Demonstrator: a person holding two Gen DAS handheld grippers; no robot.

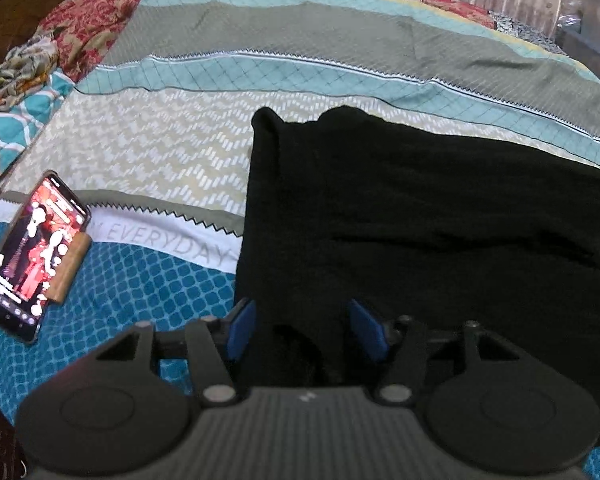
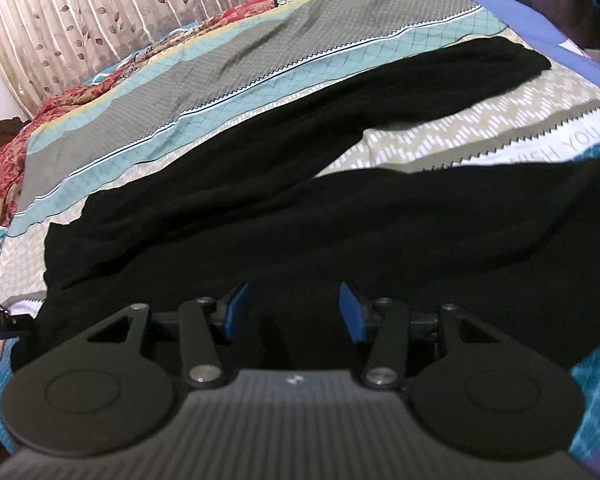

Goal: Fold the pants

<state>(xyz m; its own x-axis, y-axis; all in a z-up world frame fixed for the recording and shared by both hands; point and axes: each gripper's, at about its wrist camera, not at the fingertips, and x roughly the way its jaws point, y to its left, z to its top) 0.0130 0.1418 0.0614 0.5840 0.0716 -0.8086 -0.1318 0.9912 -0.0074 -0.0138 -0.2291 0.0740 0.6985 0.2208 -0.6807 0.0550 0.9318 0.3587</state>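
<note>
pants (image 1: 420, 220) spread on bed (image 1: 259, 60), phone (image 1: 31, 252) left of them

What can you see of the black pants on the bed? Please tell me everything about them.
The black pants are of soft, plain dark cloth and lie spread out on the patterned bedsheet, not yet folded. In the right wrist view the two legs part in a V, with sheet showing between them. In the left wrist view one straight edge of the cloth runs up the sheet. Both grippers are over the near cloth with their jaws apart; whether they touch it is unclear.
</note>
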